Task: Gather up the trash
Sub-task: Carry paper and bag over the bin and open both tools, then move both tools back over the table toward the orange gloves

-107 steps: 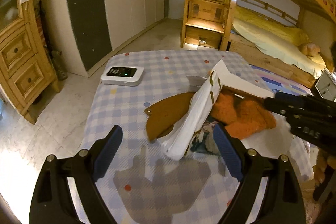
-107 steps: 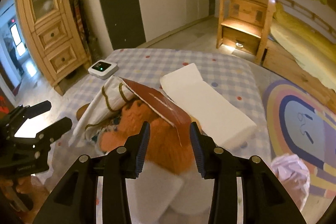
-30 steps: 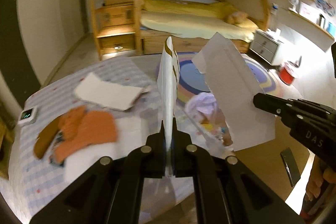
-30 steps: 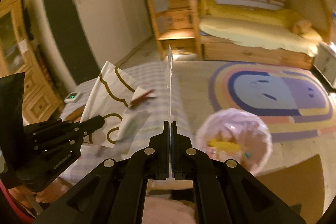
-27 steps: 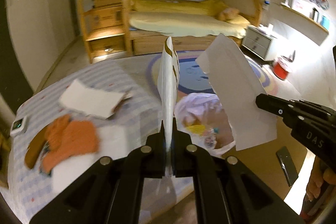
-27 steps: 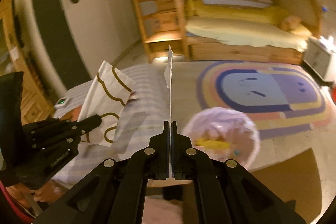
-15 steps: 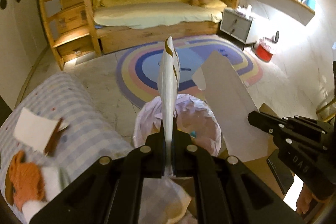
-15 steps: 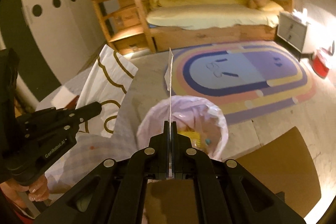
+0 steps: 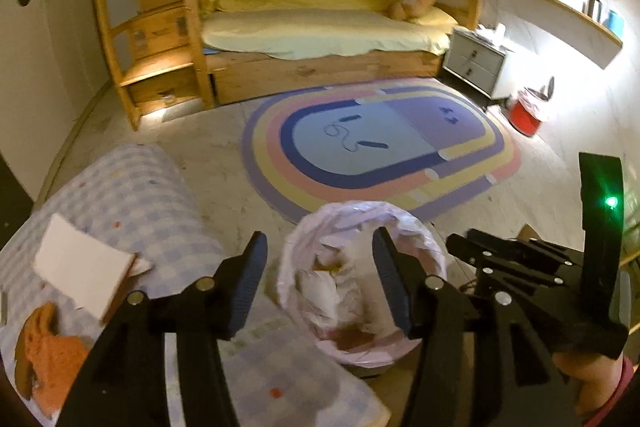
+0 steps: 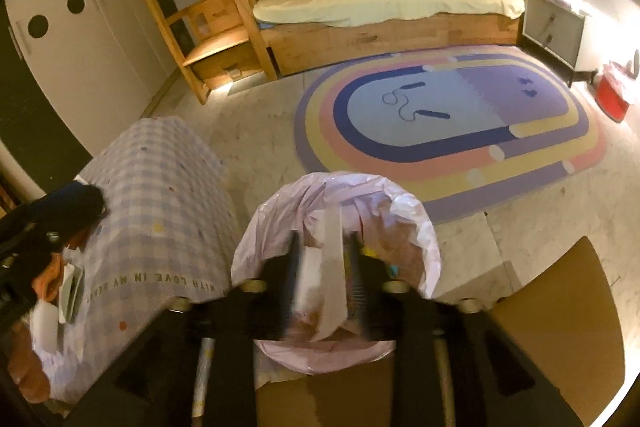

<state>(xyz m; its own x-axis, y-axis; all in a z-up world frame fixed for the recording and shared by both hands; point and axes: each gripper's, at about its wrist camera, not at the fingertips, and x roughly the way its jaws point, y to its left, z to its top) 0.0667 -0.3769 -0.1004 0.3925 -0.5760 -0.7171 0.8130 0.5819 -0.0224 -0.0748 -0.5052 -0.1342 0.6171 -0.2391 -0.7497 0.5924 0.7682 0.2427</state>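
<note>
Item: trash collection, release stage.

Done: lined trash bin (image 9: 362,283), lower centre of both views, already holds crumpled paper and wrappers. A white paper sheet (image 10: 332,267) hangs blurred between the jaws of the right gripper (image 10: 324,267), directly over the bin mouth; it appears to be dropping in.

Left: on the checked tablecloth (image 9: 132,195), lower left of the left wrist view, lie a white folded sheet (image 9: 80,273) and an orange cloth-like piece (image 9: 48,359). Whether these count as trash is a judgement; likely some do.

Left gripper (image 9: 320,275): jaws opening, spread either side of the bin mouth, nothing visible between them; pitched downward over the bin.

Right gripper: jaws opening, pads apparently off the sheet, though blur limits certainty; pitched downward, a hand (image 9: 588,383) gripping its handle at lower right of the left view.
</note>
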